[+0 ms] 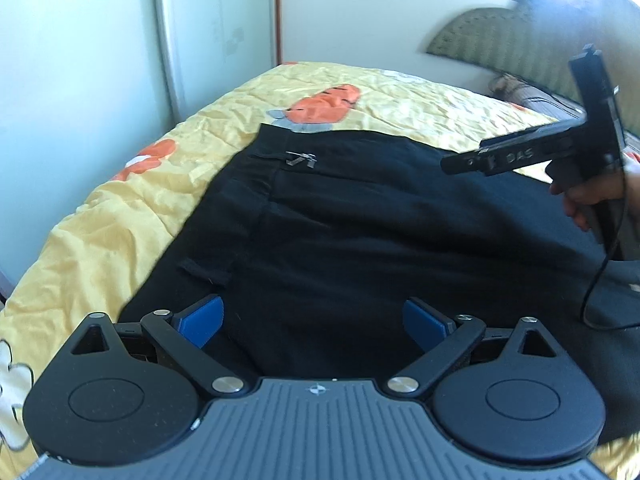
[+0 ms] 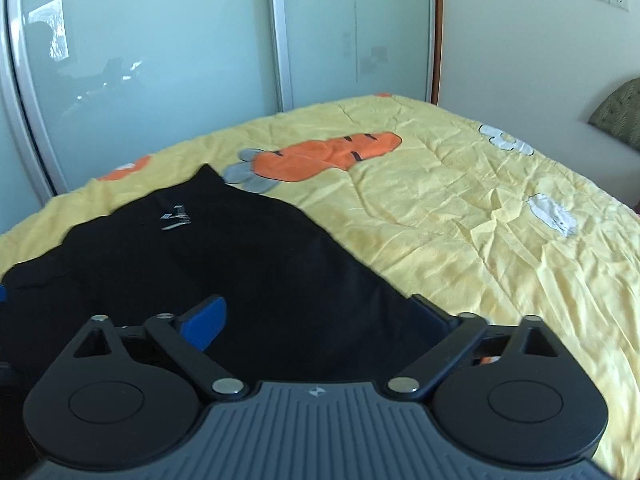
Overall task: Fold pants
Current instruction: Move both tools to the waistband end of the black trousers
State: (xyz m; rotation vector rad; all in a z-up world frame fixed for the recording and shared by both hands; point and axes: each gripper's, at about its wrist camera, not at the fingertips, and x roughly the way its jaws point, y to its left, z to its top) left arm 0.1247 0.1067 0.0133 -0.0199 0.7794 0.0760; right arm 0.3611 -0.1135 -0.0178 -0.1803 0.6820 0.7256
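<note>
Lying flat on the yellow quilt [image 1: 100, 236], the black pants [image 1: 340, 232] fill the left view; left gripper [image 1: 312, 320] spread apart above them. Right gripper [image 2: 316, 320] likewise apart, seemingly empty, pants [image 2: 200, 264] near-left.

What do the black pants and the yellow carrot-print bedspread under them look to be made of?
Black pants: apparently a soft matte knit, sweatpant-like; they drape limply with no sheen. Yellow carrot-print bedspread: probably thin woven cotton, matte, covered in fine creases.
</note>
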